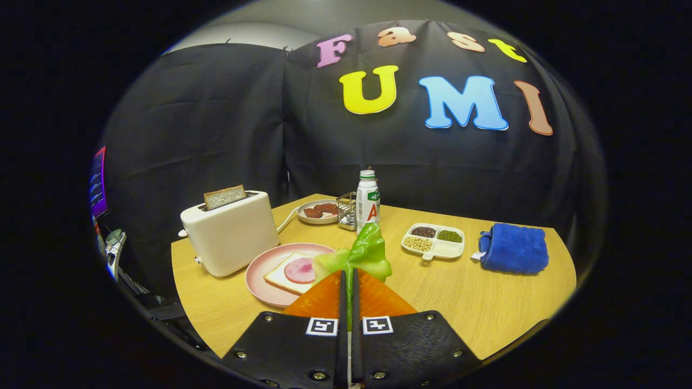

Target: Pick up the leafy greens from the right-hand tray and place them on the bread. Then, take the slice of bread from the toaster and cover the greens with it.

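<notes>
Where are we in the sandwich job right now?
Done: the greens are picked up, pinched between the shut gripper fingers. In hand: carrying them toward the bread on the pink plate, just ahead and left. Left: set them down, then take the slice standing in the toaster and cover them.

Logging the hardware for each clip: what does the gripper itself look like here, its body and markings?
The gripper has two black, flat, wedge-shaped body plates side by side, fastened with small silver screws along their edges. Each plate carries one square black-and-white coded marker near the central seam. The jaws taper forward to a narrow tip. No cables or sleeve are visible.
</notes>
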### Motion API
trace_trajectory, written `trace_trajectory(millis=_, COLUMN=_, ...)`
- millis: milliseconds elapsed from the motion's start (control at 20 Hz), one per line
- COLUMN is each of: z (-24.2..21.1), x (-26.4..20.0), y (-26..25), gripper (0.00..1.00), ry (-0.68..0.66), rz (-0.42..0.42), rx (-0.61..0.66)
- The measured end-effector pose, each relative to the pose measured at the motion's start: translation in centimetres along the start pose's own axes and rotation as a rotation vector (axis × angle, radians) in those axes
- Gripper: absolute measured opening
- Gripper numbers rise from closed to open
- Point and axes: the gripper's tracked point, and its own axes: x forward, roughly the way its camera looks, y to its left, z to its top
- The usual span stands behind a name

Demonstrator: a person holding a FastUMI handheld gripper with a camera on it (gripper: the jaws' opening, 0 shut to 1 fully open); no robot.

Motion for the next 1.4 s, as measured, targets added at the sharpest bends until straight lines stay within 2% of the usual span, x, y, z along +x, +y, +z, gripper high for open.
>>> trace_trajectory(millis=100, z=-0.9, x=2.0, y=1.6, gripper=0.03, ry=0.106, rz=0.001, rx=-0.037)
trace_trajectory(millis=400, z=0.3, x=6.6, y=5.1, gripper=0.03, ry=0.03, rz=0.025, rx=0.022)
trace_trajectory(millis=750, z=0.6, x=10.2, y=8.5, gripper=0.03, ry=0.031, rz=0.042, rx=0.085)
trace_trajectory(millis=1100, z=-0.9, x=12.8, y=10.6, gripper=0.03, ry=0.071, rz=0.057, rx=0.116)
trace_trajectory(millis=1350, z=-1.9, x=13.7, y=10.0, gripper=0.03, ry=0.096, rz=0.015, rx=0.11)
trace_trajectory(millis=1400, z=-2.0, x=13.8, y=9.4, gripper=0.03, ry=0.1, rz=-0.017, rx=0.098)
